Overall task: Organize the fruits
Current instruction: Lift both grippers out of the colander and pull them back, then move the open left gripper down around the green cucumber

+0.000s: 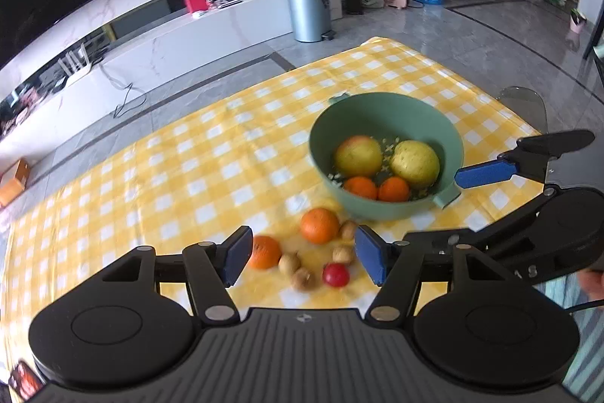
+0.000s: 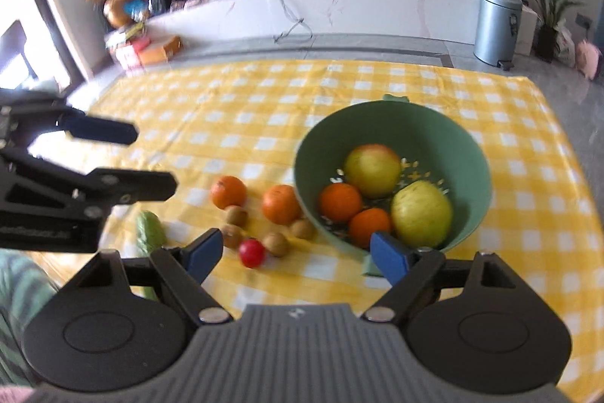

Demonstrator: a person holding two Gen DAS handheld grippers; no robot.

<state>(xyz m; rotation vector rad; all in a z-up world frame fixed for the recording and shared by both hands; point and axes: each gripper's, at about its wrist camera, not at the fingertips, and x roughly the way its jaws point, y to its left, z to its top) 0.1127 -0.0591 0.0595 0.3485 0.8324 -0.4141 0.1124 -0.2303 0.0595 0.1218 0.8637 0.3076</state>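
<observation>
Still outside the green bowl (image 2: 445, 123): two oranges (image 2: 228, 192), both tongs empty.

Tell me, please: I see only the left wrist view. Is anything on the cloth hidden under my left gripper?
Observer: Yes. A long green item lies on the cloth, left of the small brown fruits. Your view misses it.
Operator: Does the right gripper hold something? I see it only from the side.
Observer: No. The right gripper is open and empty. One of its fingers is in front of the near rim of the green bowl.
</observation>
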